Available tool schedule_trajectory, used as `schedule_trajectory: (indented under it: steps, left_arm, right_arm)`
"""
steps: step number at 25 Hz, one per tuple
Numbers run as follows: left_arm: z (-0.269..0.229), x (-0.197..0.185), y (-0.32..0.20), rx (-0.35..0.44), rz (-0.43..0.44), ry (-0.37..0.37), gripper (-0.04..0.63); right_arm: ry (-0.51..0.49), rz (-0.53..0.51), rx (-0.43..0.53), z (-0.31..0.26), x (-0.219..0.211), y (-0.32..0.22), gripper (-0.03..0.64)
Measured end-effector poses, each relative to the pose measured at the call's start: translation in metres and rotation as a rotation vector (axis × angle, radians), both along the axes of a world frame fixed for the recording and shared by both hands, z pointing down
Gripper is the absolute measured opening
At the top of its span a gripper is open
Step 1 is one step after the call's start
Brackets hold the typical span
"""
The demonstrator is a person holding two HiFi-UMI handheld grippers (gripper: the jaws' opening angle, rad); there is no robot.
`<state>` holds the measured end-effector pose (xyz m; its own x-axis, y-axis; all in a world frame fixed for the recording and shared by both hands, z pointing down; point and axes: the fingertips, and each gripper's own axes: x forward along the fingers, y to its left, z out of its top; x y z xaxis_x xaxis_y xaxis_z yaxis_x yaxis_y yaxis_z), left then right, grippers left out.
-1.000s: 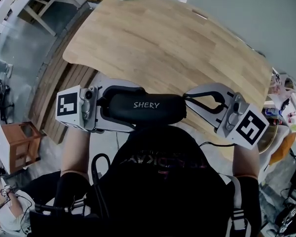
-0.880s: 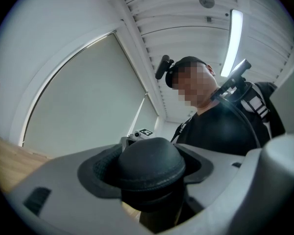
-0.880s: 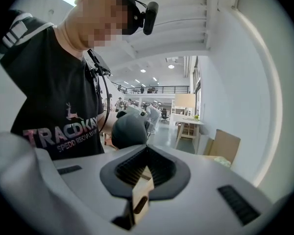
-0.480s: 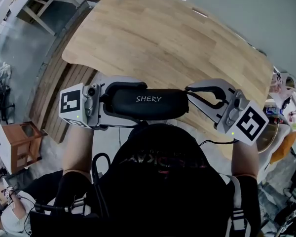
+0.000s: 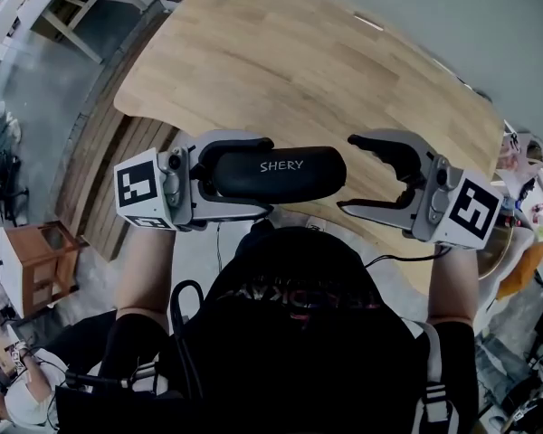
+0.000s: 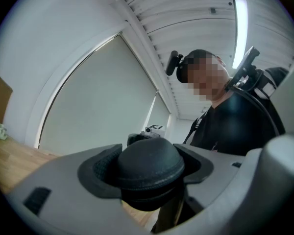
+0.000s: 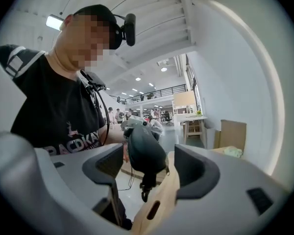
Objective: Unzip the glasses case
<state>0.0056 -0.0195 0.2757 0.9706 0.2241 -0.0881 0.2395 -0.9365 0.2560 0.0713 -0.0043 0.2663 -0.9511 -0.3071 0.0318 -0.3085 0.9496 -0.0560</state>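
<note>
As our right gripper (image 5: 351, 174) has just swung its jaws wide, zip pull (image 7: 143, 192) dangling untouched between them, our left gripper (image 5: 270, 177) alone clamps the glasses case (image 5: 281, 172) beside the table (image 5: 299, 61); we likely must regrip.

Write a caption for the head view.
Left gripper holds the black glasses case; right gripper, its jaws just opened and empty, faces the case's end.

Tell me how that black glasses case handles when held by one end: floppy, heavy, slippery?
Probably stiff: the black oval fabric-covered glasses case juts out level from the left tongs, gripped at one end, without sagging. Likely light for its size, since that one-ended grip carries it. Its textured cover should resist slipping.
</note>
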Motion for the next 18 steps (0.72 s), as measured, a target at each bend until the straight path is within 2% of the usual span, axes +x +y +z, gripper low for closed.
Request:
schedule_trajectory:
  steps: [5, 6, 9, 10, 13, 18]
  left_arm:
    - [0.01, 0.017, -0.001, 0.034, 0.022, -0.042, 0.336]
    - [0.011, 0.02, -0.002, 0.034, 0.025, -0.043, 0.336]
    - [0.015, 0.026, -0.003, 0.035, 0.036, -0.049, 0.336]
    - [0.017, 0.027, -0.002, 0.038, 0.039, -0.052, 0.336]
    - [0.019, 0.032, 0.001, 0.04, 0.049, -0.062, 0.336]
    - [0.025, 0.031, -0.001, 0.029, 0.034, -0.079, 0.336]
  right_arm:
    - [0.102, -0.077, 0.058, 0.008, -0.021, -0.008, 0.345]
    - [0.145, -0.098, 0.055, 0.015, -0.022, -0.007, 0.347]
    - [0.391, -0.155, -0.031, 0.056, -0.017, -0.003, 0.348]
    - [0.426, -0.171, -0.048, 0.063, -0.018, -0.002, 0.348]
    - [0.449, -0.209, -0.062, 0.069, -0.028, -0.001, 0.348]
    - [0.473, -0.211, -0.018, 0.08, -0.041, -0.004, 0.347]
